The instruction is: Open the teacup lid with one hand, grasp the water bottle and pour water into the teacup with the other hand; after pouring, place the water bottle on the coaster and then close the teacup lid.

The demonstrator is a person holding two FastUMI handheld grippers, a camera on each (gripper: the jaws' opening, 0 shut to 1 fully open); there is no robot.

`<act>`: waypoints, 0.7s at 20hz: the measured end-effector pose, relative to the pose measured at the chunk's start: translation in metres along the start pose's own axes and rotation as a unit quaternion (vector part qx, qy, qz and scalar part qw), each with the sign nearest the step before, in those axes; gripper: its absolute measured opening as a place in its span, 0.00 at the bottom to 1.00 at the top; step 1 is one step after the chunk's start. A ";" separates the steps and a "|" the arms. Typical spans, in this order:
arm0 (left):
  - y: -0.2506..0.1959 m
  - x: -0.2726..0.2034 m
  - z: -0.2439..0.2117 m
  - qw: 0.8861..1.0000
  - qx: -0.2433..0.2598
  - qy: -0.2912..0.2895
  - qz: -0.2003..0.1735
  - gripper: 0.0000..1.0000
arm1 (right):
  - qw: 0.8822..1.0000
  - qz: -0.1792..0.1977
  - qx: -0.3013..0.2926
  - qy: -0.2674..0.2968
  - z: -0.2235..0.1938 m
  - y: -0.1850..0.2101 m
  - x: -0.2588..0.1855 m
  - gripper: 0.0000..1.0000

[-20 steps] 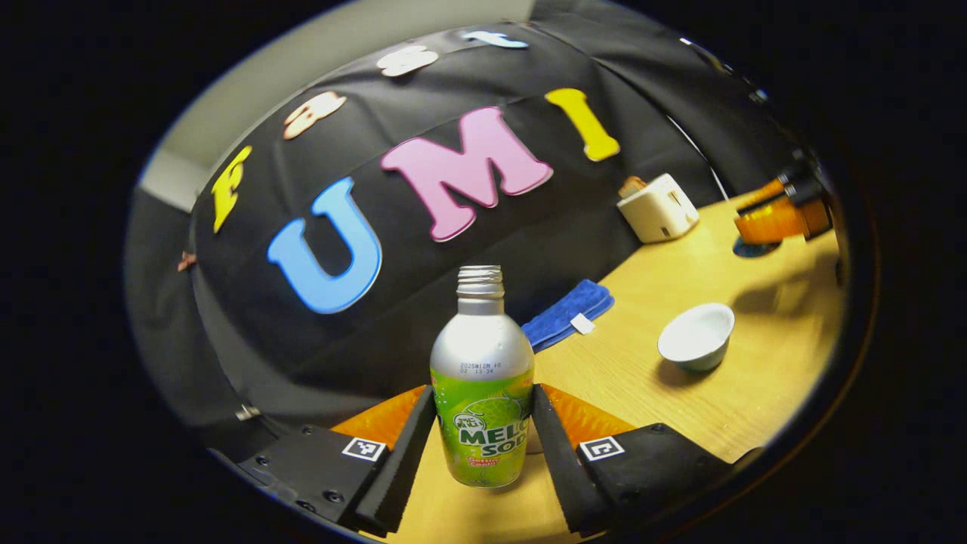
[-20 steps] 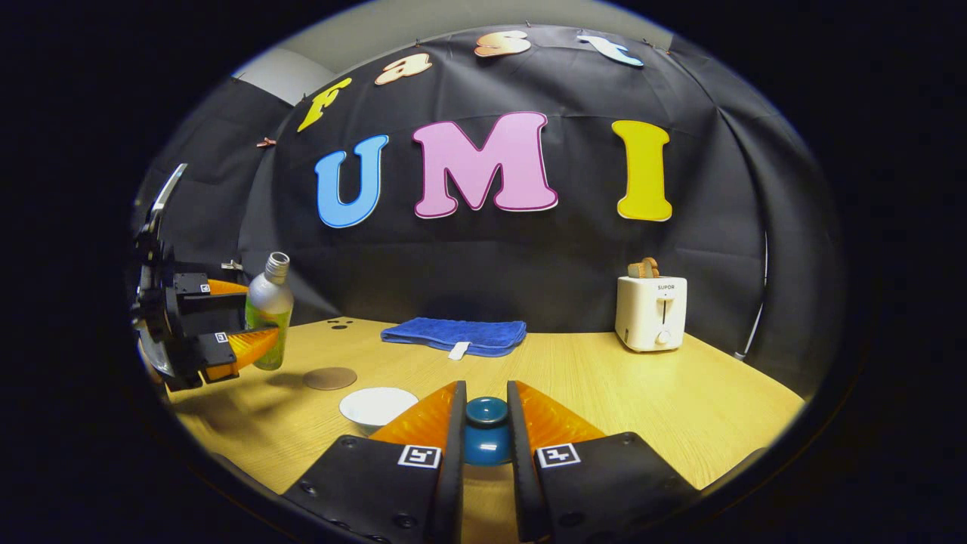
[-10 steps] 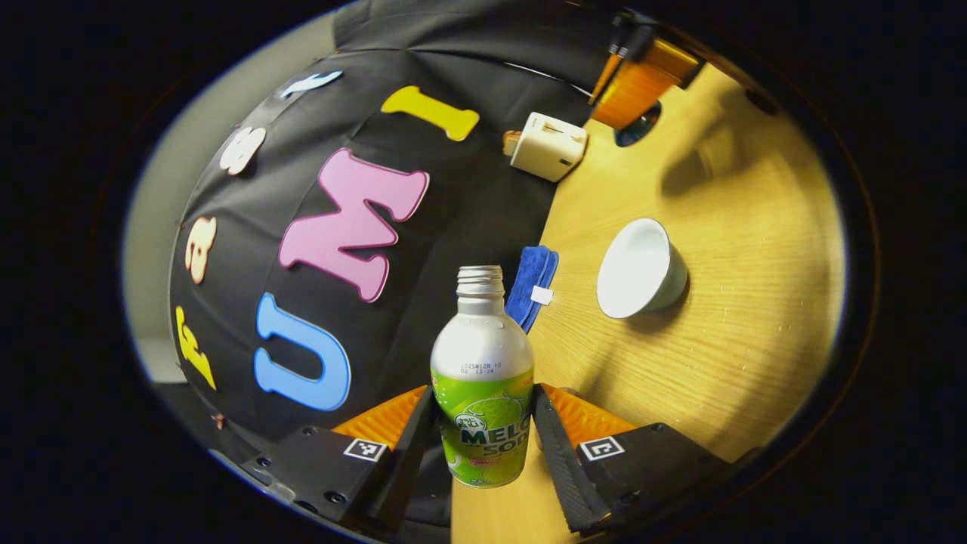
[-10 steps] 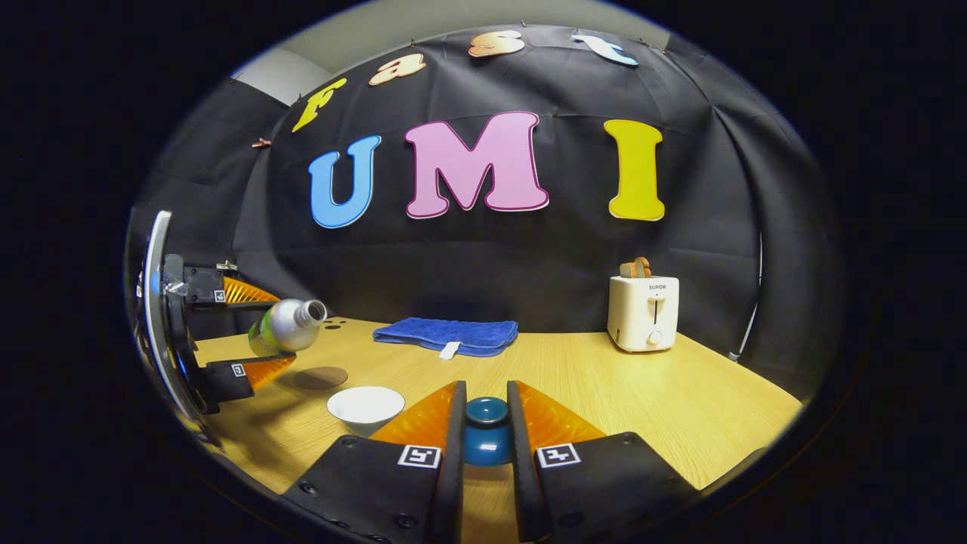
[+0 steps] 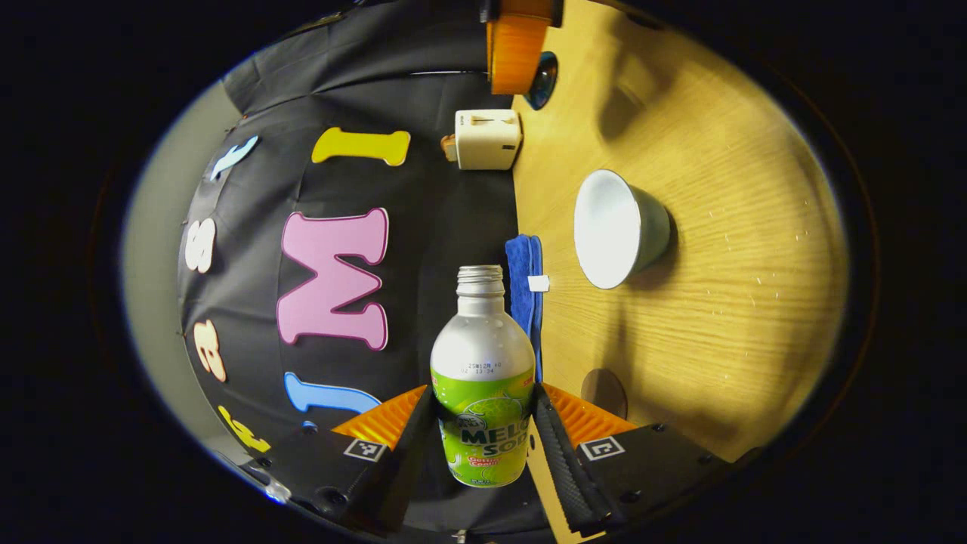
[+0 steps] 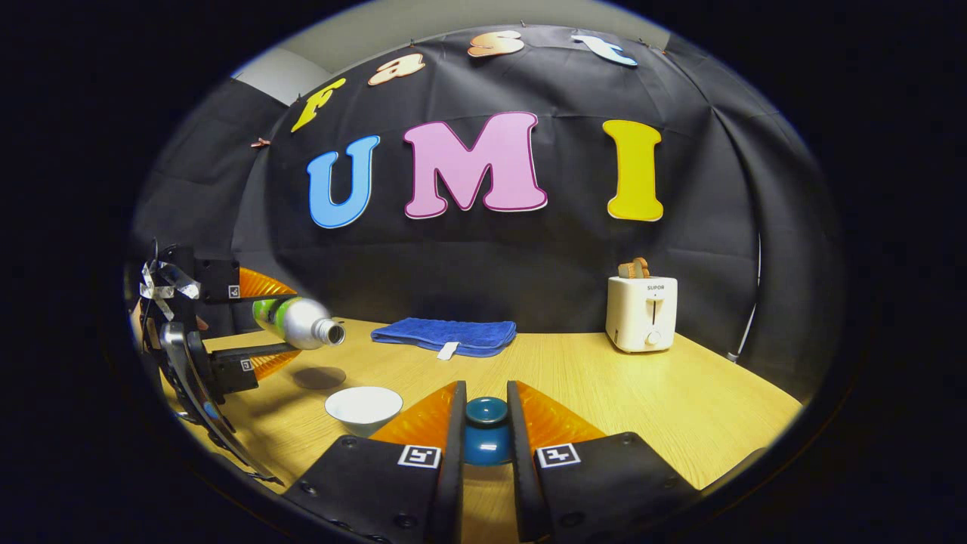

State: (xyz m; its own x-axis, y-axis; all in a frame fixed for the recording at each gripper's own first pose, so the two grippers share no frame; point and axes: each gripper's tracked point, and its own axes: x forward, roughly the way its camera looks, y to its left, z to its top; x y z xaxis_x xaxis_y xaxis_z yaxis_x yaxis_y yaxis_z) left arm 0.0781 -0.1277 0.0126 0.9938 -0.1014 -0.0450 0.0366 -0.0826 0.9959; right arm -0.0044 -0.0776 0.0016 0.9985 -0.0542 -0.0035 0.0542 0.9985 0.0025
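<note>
Far left, in the right gripper view: clenched in the left gripper (image 6: pixel 261 321), both fingers pressing the bottle (image 6: pixel 298 321), uncapped, held off the table (image 6: pixel 680 400), tipped about level, mouth toward the cup. Just below, the coaster (image 6: pixel 319 377), bare. Next, the teacup (image 6: pixel 363 403), open, on the table. Hard to tell whether the mouth sits over the rim.

Likely trouble: tipping further before lining up, hence water on the wood or the coaster; a sudden gush from the narrow neck, hence splashing out of the shallow bowl; slipping of the smooth round body between the pads.

Centre: right gripper (image 6: pixel 486 397) closed on the lid (image 6: pixel 486 427), low near the table. Behind, a folded towel (image 6: pixel 446 335); farther right, a toaster (image 6: pixel 641 313).

Printed label on the bottle, brand word on the toaster, both left unread; square coded tags on the grippers.
</note>
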 end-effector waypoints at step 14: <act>0.016 0.003 0.004 0.991 0.130 -0.017 0.016 0.77 | 1.000 -0.002 0.000 0.000 0.000 -0.001 0.000 0.31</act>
State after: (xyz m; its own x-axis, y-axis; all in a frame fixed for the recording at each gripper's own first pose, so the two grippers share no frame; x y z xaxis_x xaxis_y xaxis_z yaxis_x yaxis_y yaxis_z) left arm 0.0810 -0.1334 0.0282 0.9899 -0.1405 -0.0197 -0.0281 -0.3309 0.9432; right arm -0.0046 -0.0784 0.0018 0.9983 -0.0576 -0.0041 0.0576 0.9983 0.0016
